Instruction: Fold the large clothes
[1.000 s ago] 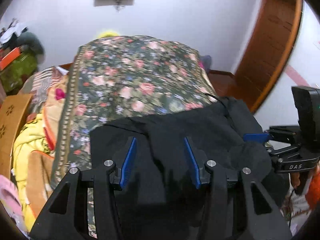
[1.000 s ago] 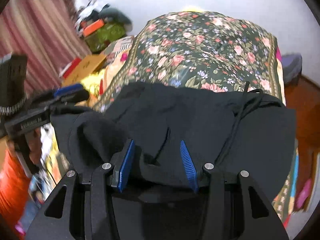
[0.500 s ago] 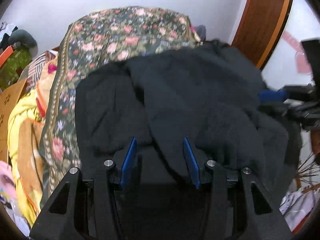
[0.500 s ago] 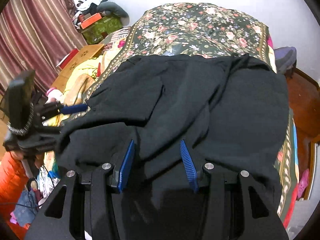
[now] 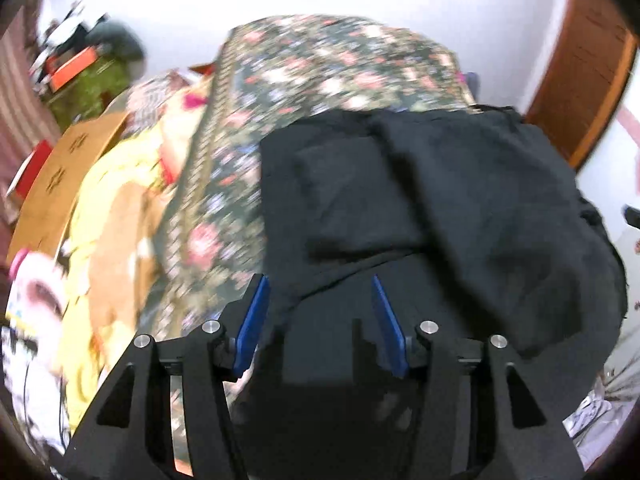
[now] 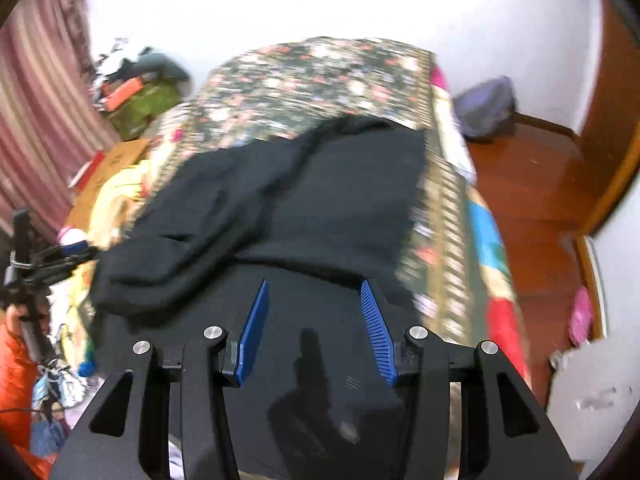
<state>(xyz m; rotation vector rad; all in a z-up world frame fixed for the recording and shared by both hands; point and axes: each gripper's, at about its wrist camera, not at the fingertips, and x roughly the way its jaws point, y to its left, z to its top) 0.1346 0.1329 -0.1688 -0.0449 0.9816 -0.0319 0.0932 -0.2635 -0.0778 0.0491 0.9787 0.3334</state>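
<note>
Garment: a large black garment (image 5: 460, 208) lies spread over the near end of the bed (image 5: 340, 64), partly doubled over itself, with a thick fold running across it in the right wrist view (image 6: 248, 208).
Bed: covered by a dark floral bedspread (image 6: 320, 80); it stretches away toward the far white wall (image 6: 400, 0).
Left gripper (image 5: 320, 320): its blue fingers (image 5: 252, 320) are apart and opening; black cloth lies between them, and the pads do not visibly press on it.
Right gripper (image 6: 312, 328): its blue fingers (image 6: 374, 332) stand apart over the near edge of the black cloth; whether they clamp it, I cannot tell.
Left side: a yellow blanket (image 5: 104, 208) and a cardboard box (image 5: 64, 176) lie beside the bed; a striped curtain (image 6: 36, 120) hangs further left.
Right side: a wooden floor (image 6: 532, 200) and a wooden door (image 5: 580, 72).
Sharpness: both views are blurred.
</note>
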